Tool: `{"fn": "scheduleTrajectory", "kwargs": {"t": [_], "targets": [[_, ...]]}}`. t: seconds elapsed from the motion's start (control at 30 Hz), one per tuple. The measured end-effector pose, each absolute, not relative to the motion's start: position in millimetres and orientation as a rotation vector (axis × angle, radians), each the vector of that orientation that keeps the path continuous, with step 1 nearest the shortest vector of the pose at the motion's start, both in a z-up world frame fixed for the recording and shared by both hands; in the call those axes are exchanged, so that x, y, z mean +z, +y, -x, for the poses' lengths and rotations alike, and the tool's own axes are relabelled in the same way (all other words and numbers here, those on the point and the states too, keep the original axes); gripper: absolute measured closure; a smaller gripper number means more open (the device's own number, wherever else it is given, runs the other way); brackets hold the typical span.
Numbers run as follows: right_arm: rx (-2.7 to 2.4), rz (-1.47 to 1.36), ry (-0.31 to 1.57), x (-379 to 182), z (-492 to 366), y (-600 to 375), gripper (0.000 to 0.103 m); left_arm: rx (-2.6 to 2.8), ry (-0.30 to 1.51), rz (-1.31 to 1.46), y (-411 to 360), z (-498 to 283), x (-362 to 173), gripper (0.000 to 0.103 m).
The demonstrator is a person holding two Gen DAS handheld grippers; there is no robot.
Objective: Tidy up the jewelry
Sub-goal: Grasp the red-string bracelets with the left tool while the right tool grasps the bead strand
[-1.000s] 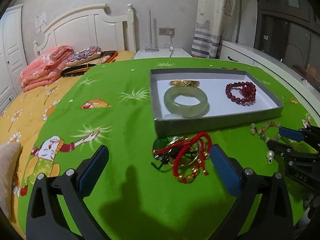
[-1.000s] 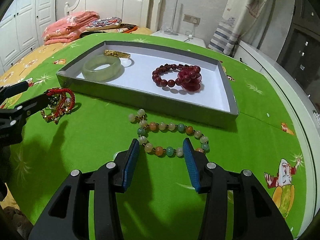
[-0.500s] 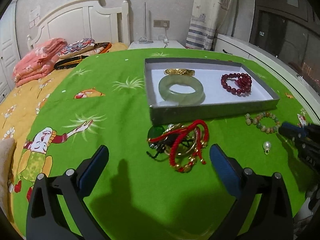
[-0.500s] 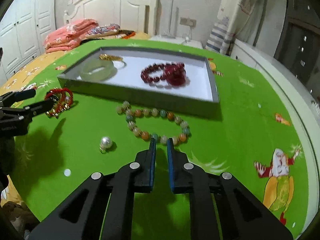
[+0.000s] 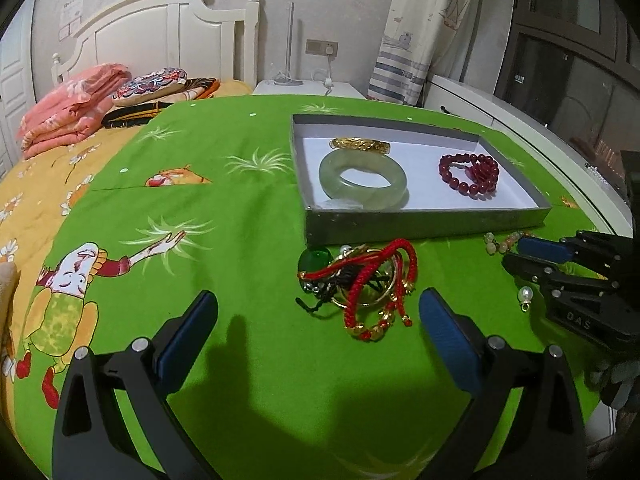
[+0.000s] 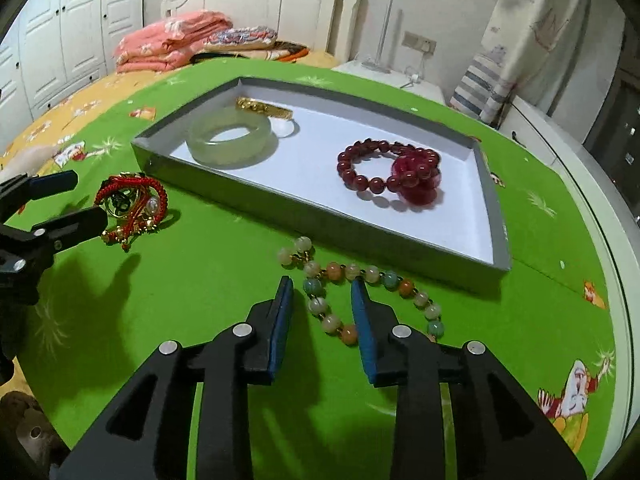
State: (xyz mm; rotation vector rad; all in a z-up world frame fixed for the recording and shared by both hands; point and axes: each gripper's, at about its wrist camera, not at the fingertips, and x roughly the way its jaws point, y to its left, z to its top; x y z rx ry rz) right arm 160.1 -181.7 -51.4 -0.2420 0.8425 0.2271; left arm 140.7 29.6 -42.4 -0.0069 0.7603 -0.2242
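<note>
Straddling the near run of the pastel bead bracelet (image 6: 340,300), the right gripper (image 6: 322,308) is opening, pads off the beads; the left gripper (image 5: 316,340) gapes wide and empty before the red cord tangle (image 5: 360,284). The strand lies on the green cloth (image 6: 200,280) beside the grey tray (image 6: 320,224); light, floppy, round-beaded, probably slippery, so pinch across one strand

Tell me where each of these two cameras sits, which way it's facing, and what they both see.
Left wrist view: on the left gripper, angled down over the green cover at the red cord tangle lying ahead of its open jaws; the right gripper enters at right.
Right wrist view: on the right gripper, angled down at the pastel bead bracelet between its opening jaws; the left gripper enters at left.
Shared: the grey tray holding the jade bangle and dark red beads.
</note>
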Motion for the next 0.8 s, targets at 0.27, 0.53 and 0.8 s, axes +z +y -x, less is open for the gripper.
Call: {"fn": "scheduleTrajectory", "kwargs": {"t": [0.27,0.53,0.8], "targets": [[0.212,0.231,0.823,-53.8,-141.4,-183.1,0.093,-0.251,0.809,-0.027,21.0,-147.8,-45.8,0.023],[0.205,0.188,0.814,-53.2,-129.3,-193.5,0.093,-0.305,0.819,-0.049,14.1,-141.3,-51.3,0.057],[0.204,0.176,0.811,-52.7,-129.7,-195.0,0.093,-0.35,0.781,-0.076,7.2,-136.3,-50.4,0.096]]}}
